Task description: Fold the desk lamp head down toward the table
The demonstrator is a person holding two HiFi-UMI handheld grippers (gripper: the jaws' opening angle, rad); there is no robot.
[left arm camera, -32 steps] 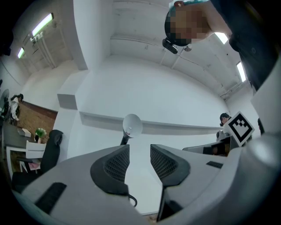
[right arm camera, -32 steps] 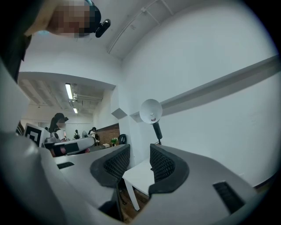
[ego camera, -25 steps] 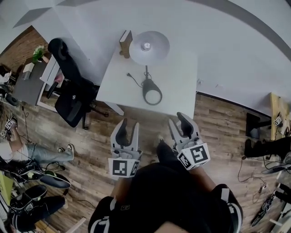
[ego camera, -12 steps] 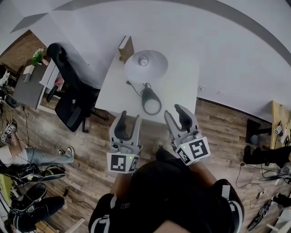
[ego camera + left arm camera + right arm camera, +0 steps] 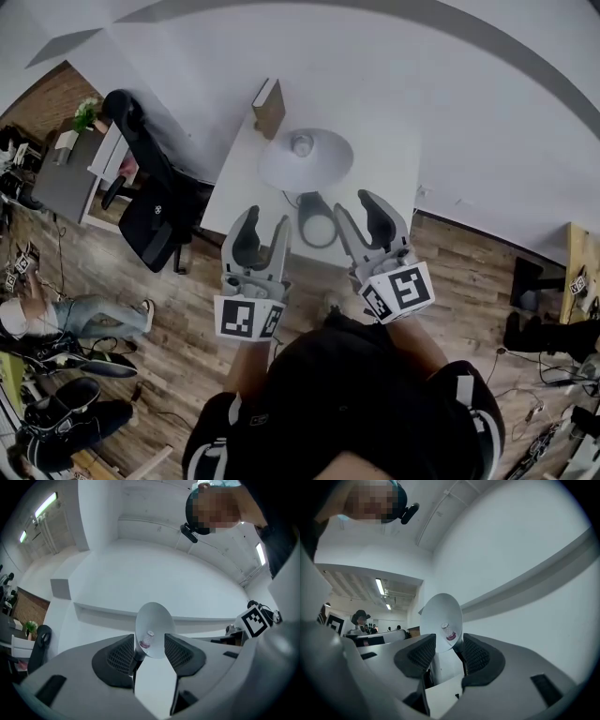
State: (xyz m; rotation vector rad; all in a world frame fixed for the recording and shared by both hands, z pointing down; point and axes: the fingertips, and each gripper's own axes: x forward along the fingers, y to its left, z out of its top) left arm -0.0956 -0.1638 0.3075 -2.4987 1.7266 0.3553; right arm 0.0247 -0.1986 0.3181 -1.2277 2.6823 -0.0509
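The desk lamp stands on the white table [image 5: 389, 178]. Its white dish-shaped head [image 5: 305, 161] faces up and toward me, with the bulb [image 5: 302, 143] showing. The round black base [image 5: 317, 222] sits near the table's front edge. My left gripper [image 5: 262, 234] and right gripper [image 5: 360, 220] hover side by side just in front of the base, apart from the lamp. Both pairs of jaws are opening, with nothing between them. In the left gripper view the head [image 5: 154, 629] shows beyond the left gripper [image 5: 147, 652]. In the right gripper view the head [image 5: 440, 619] shows past the right gripper [image 5: 449, 654].
A brown box [image 5: 270, 106] stands at the table's back left corner. A black office chair [image 5: 148, 208] sits left of the table, beside a grey desk [image 5: 61, 178]. A person's legs [image 5: 66, 314] lie on the wood floor at the left. A white wall backs the table.
Both grippers have moved forward and up toward the table, and now reach the lamp base's front. Their jaws stand wider than before. The lamp has not moved.
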